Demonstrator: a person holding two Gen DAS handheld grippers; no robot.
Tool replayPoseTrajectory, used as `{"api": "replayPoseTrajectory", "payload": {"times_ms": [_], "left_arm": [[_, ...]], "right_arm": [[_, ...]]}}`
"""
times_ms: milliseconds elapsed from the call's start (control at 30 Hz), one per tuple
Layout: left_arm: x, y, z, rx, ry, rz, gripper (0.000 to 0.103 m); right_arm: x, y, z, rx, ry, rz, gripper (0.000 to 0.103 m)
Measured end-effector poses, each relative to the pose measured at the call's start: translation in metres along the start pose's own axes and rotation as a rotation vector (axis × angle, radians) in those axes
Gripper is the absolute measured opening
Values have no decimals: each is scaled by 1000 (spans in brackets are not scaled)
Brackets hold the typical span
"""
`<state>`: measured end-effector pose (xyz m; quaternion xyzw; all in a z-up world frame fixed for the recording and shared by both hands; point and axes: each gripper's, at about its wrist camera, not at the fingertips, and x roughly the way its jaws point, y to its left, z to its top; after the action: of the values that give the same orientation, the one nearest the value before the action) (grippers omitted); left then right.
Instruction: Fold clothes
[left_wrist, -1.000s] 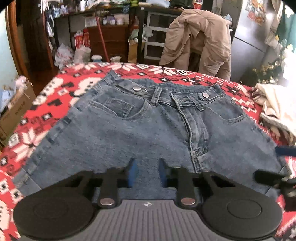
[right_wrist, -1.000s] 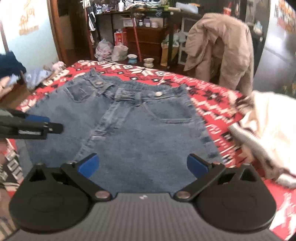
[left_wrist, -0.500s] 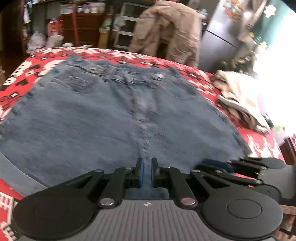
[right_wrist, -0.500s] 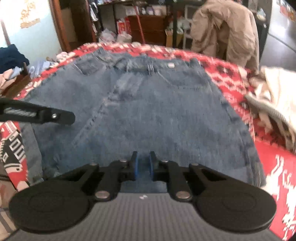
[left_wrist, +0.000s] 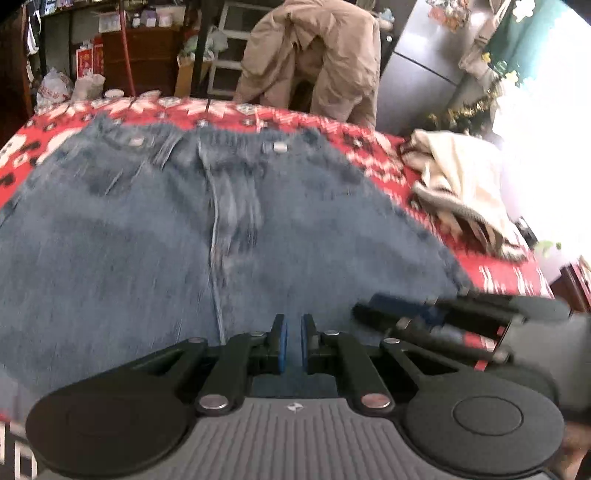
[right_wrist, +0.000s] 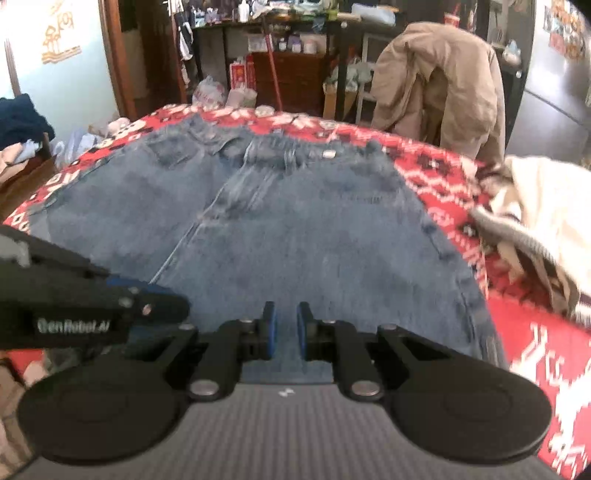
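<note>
Blue denim jeans (left_wrist: 258, 236) lie spread flat on a red-and-white patterned surface (left_wrist: 369, 147), waistband at the far side, near hem towards the cameras; two metal buttons show at the waistband. Both views are somewhat blurred.

Left gripper (left_wrist: 290, 343): blue-padded fingers (left_wrist: 281, 343) pinched nearly together on the near hem of the jeans, with denim visible in the thin gap between the pads. Right gripper (right_wrist: 282, 334): fingers (right_wrist: 269, 334) likewise drawn in close, clamping the near hem, with denim between the pads. The two grippers sit just beside each other along the same edge: the right one shows at the right of the left wrist view, the left one at the left of the right wrist view.

A cream knitted garment (right_wrist: 546, 229) is bunched on the surface to the right of the jeans, apart from them. Beyond the far edge a tan jacket (right_wrist: 443, 85) hangs over a chair. Further back are cluttered shelves (right_wrist: 280, 62), and a grey fridge (left_wrist: 424, 62) stands at the right.
</note>
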<state>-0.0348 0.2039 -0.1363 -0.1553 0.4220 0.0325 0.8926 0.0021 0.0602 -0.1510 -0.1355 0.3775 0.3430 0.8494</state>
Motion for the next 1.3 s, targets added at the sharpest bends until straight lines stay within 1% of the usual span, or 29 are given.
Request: {"api": "replayPoseTrajectory", "payload": {"times_ms": [100, 167, 200, 267, 333, 400, 500, 567, 667, 733, 800, 833, 967, 1067, 1133, 1167, 1267, 1300], "left_arm": [[19, -2, 11, 0, 19, 23, 8], [29, 0, 7, -2, 49, 9, 8], [29, 0, 3, 5, 39, 6, 8], [24, 0, -2, 23, 45, -4, 8], [19, 0, -7, 39, 50, -14, 8], [15, 1, -4, 35, 34, -8, 8], [17, 2, 10, 11, -1, -8, 8], [24, 3, 21, -8, -10, -2, 8], [42, 7, 35, -45, 13, 25, 8], [48, 8, 37, -52, 20, 29, 8], [50, 8, 35, -52, 23, 26, 8], [51, 8, 34, -51, 24, 25, 8], [43, -1, 18, 2, 3, 42, 8], [37, -5, 13, 12, 19, 50, 8], [32, -3, 19, -8, 17, 41, 8], [31, -4, 27, -5, 9, 52, 8], [28, -9, 51, 20, -13, 95, 8], [30, -11, 60, 31, -15, 98, 8]], "right_arm": [[14, -6, 7, 16, -4, -21, 12], [20, -10, 6, 17, -7, -45, 12], [20, -13, 3, 18, -9, -47, 12], [16, -15, -5, 4, -24, -49, 10], [11, -18, -14, -14, -41, -51, 10], [8, -21, -16, -12, -29, -40, 10], [6, -25, -6, 2, -20, -38, 13], [8, -24, 5, -6, -40, -49, 13], [18, -27, 22, -3, -60, -62, 13], [32, -34, 29, 7, -46, -83, 13], [42, -42, 27, 4, -30, -117, 13], [41, -46, 23, -4, -37, -127, 13], [25, -61, 0, -28, -60, -159, 14], [11, -72, -14, -19, -50, -170, 15], [4, -79, -16, -3, -24, -168, 15], [3, -80, -13, -3, -11, -172, 15], [-1, -76, 2, -31, -45, -172, 15], [0, -73, 9, -43, -57, -170, 15]]}}
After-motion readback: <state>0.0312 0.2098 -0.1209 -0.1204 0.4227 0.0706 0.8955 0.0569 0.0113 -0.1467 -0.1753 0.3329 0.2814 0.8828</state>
